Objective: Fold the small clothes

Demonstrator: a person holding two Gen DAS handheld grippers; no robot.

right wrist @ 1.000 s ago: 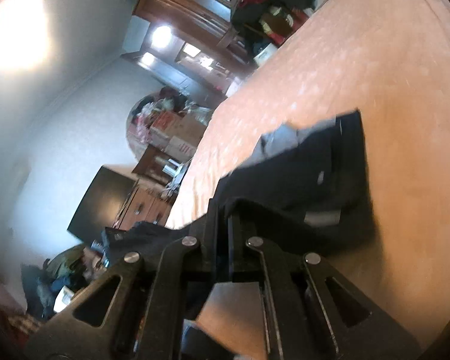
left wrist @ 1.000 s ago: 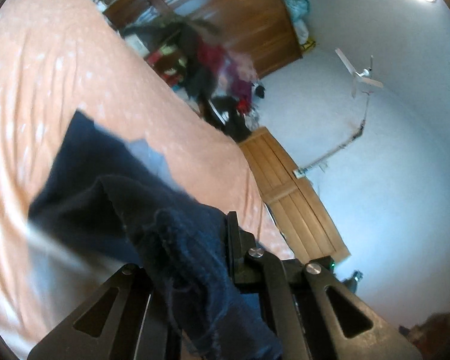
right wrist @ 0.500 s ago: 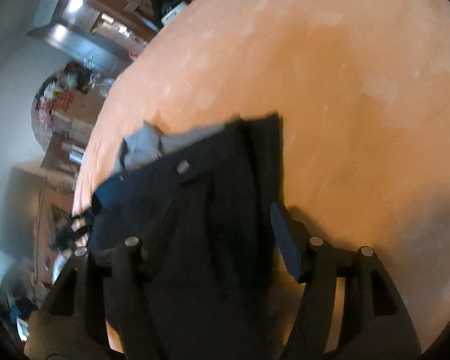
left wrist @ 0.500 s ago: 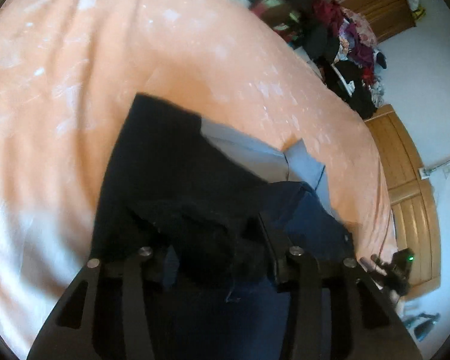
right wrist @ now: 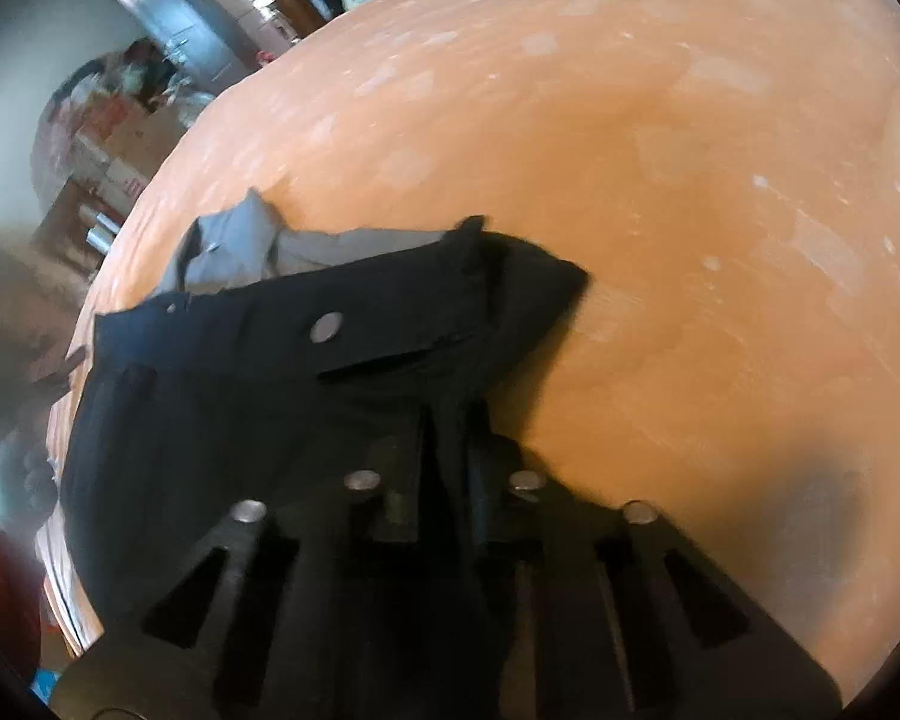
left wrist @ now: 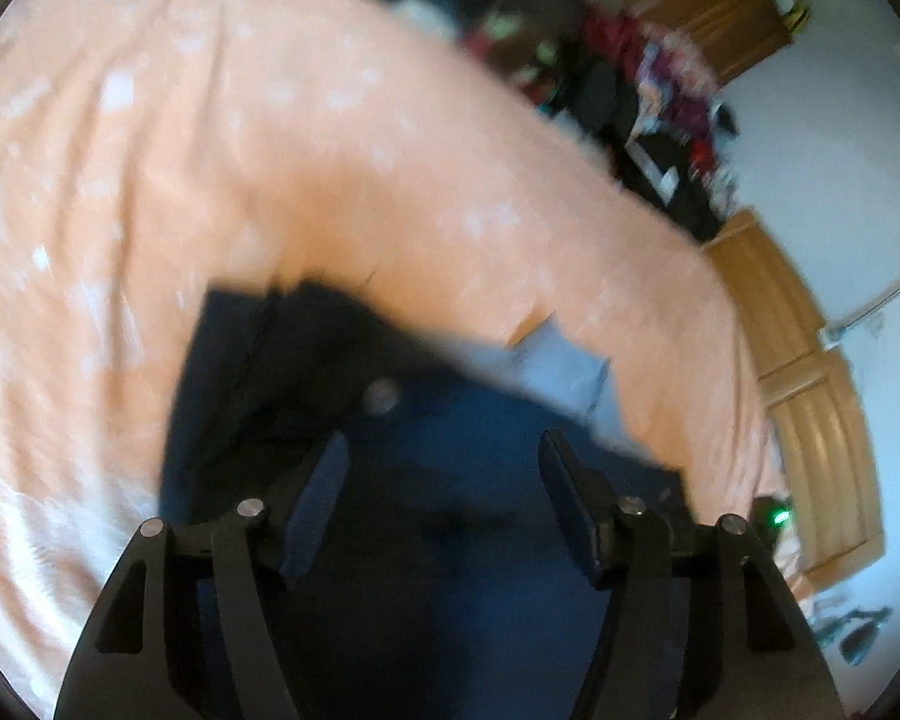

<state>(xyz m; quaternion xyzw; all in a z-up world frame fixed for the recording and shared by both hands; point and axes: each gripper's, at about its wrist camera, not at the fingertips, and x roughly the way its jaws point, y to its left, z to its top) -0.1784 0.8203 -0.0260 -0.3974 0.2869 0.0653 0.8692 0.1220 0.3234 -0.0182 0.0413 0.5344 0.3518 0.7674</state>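
The dark trousers (right wrist: 282, 396) lie flat on the orange bedspread (right wrist: 690, 180), waistband and metal button (right wrist: 326, 326) toward 12 o'clock, grey lining (right wrist: 258, 252) showing at 11. The right claw (right wrist: 444, 474) pinches a fold of the cloth. The left claw (left wrist: 444, 480) hovers above the fabric, its jaws spread wide.

Both wrist views look closely down at the same dark shorts (left wrist: 450, 480) (right wrist: 306, 396) on the orange bedspread (left wrist: 270, 150) (right wrist: 690, 180).
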